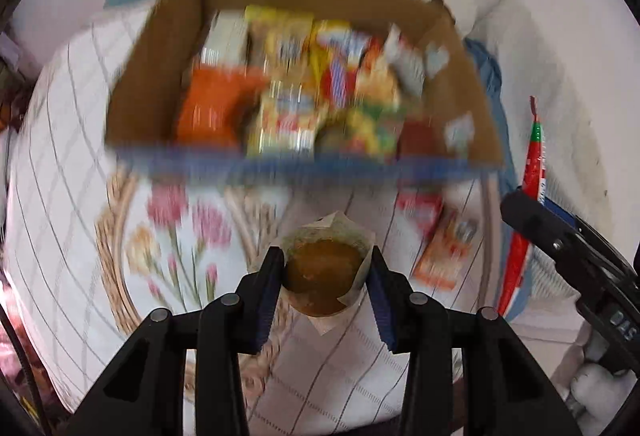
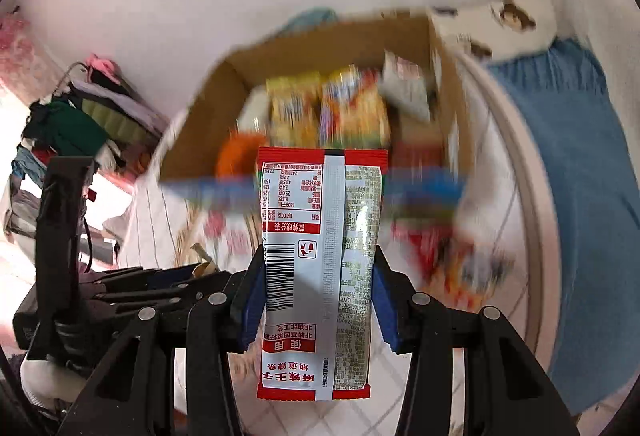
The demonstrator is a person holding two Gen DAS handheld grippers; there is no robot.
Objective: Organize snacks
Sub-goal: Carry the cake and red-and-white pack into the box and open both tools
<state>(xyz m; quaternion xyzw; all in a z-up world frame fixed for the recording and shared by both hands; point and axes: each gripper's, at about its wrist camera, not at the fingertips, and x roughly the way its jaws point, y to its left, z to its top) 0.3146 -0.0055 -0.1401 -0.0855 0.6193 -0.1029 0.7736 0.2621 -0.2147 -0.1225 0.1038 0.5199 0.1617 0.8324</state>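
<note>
Left gripper (image 1: 326,272): jaws pinch a paper-wrapped brown muffin (image 1: 323,278) from both sides, held above a quilted floral cloth (image 1: 172,236). Right gripper (image 2: 320,300): jaws clamp a red-and-white snack packet (image 2: 320,268) by its long edges, printed back toward the camera. Beyond both stands an open cardboard box (image 1: 156,76), blurred, filled with colourful snack packs (image 1: 296,84); another orange packet (image 1: 440,256) lies on the cloth just in front of the box.
</note>
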